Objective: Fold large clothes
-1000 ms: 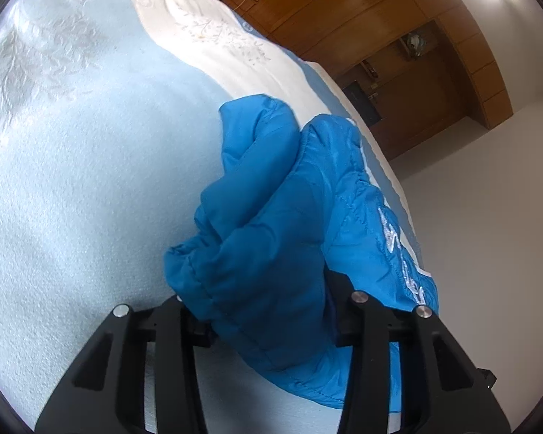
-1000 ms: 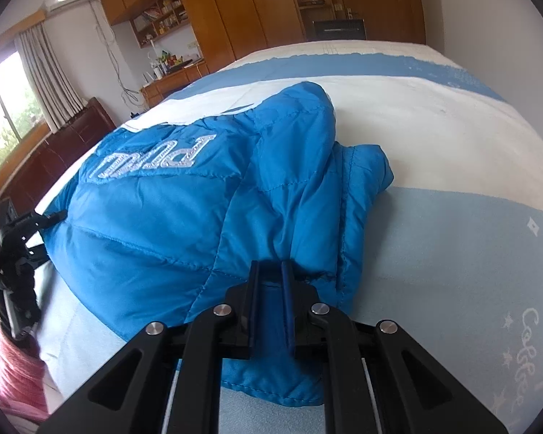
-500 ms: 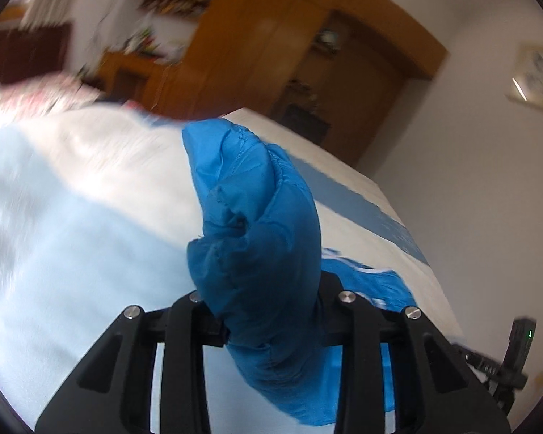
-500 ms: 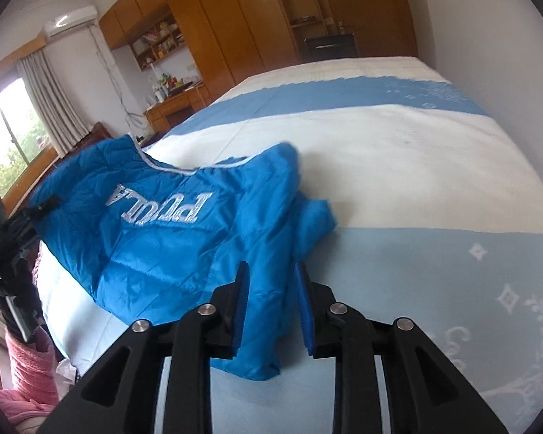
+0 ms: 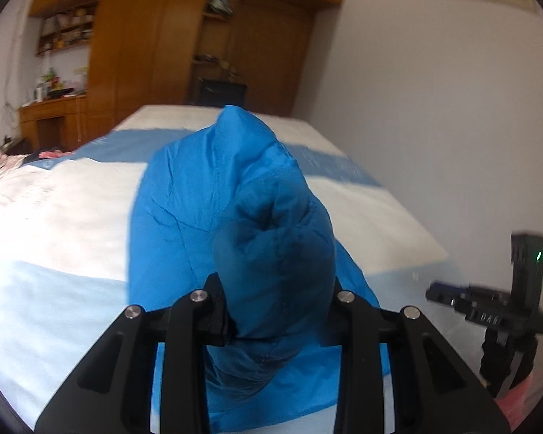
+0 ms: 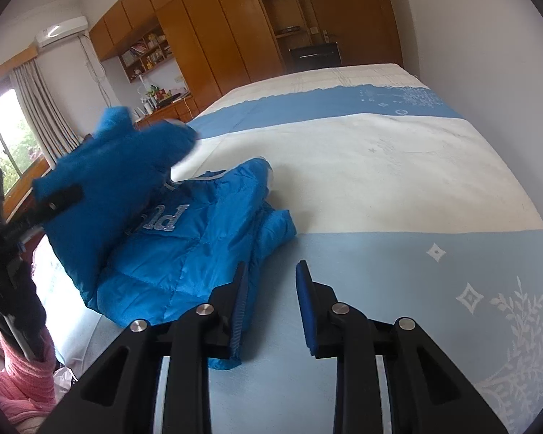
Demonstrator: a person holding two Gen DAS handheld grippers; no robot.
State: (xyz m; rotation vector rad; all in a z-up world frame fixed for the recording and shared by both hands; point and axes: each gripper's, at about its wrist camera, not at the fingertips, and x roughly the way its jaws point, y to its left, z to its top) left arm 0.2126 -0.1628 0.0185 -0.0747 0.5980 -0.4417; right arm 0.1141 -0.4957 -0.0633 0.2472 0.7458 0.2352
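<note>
Spanning wardrobe-lined room, blue-and-white striped bed (image 6: 398, 166)

Soft daylight enters from the window (image 6: 7, 148); fisheye edges bend darkly, and the lifted jacket (image 6: 112, 177) blurs.

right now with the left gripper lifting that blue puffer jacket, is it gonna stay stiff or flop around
Probably floppy: the blue puffer jacket bunches between the left gripper's pads and drapes down to the bed. Likely light for its bulk, since the quilted fabric looks puffy. The shiny shell may be slippery, so the bunch could creep out.
</note>
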